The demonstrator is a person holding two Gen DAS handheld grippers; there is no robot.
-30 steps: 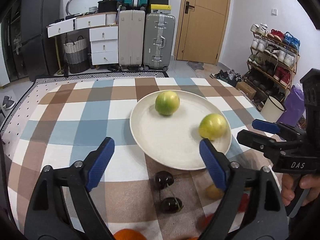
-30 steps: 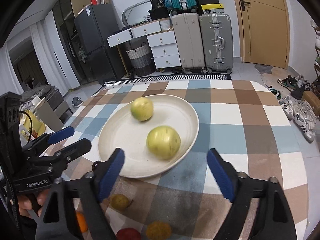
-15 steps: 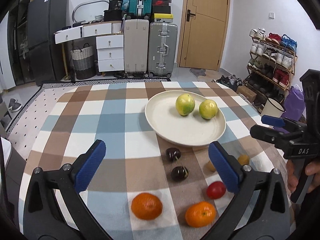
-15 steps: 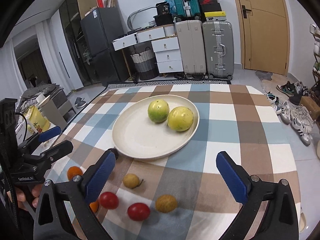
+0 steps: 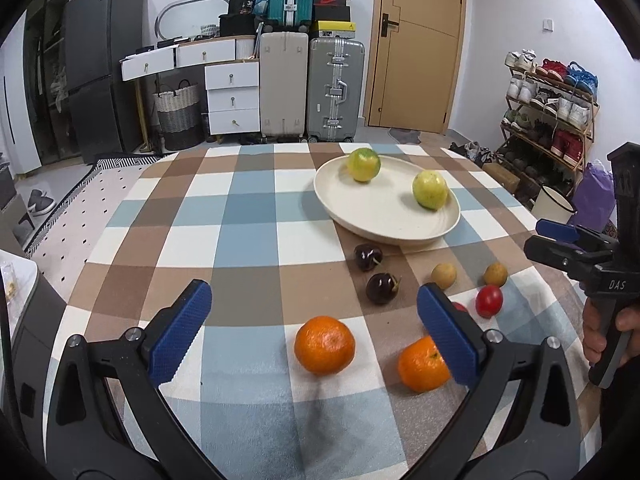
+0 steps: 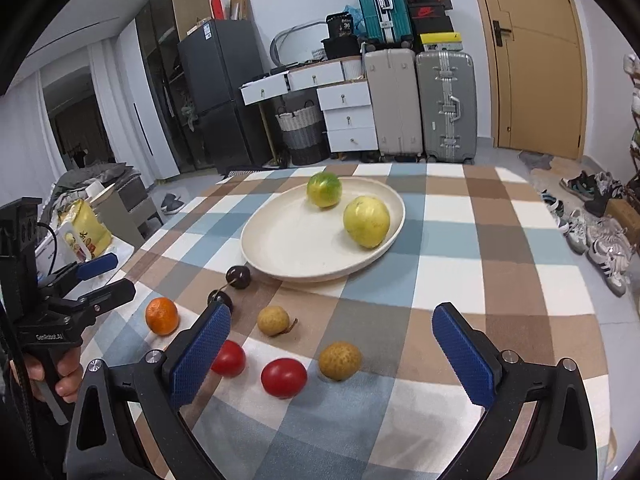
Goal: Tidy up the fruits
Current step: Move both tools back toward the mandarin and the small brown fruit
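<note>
Your checked worktop [image 5: 256, 220] stands before suitcases [image 5: 336, 88] and a door [image 5: 416, 60]. The cream plate [image 6: 288, 240] holds two yellow-green fruits [image 6: 366, 221]; oranges [image 5: 324, 345], tomatoes [image 6: 283, 377] and cherries [image 5: 382, 288] lie nearer you. Your left tongs [image 5: 316, 330] and right tongs [image 6: 332, 354] gape apart, gripping nothing.

Bench cloth [image 5: 248, 216]: I see brown, blue and white checks.
Plate [image 5: 384, 226]: cream.
Plate fruits [image 6: 366, 221]: yellow-green.
Mandarins [image 5: 324, 345]: orange.
Tomatoes [image 6: 283, 377]: red.
Cherries [image 5: 380, 288]: dark purple.
My tongs' pads [image 5: 182, 333]: blue.
</note>
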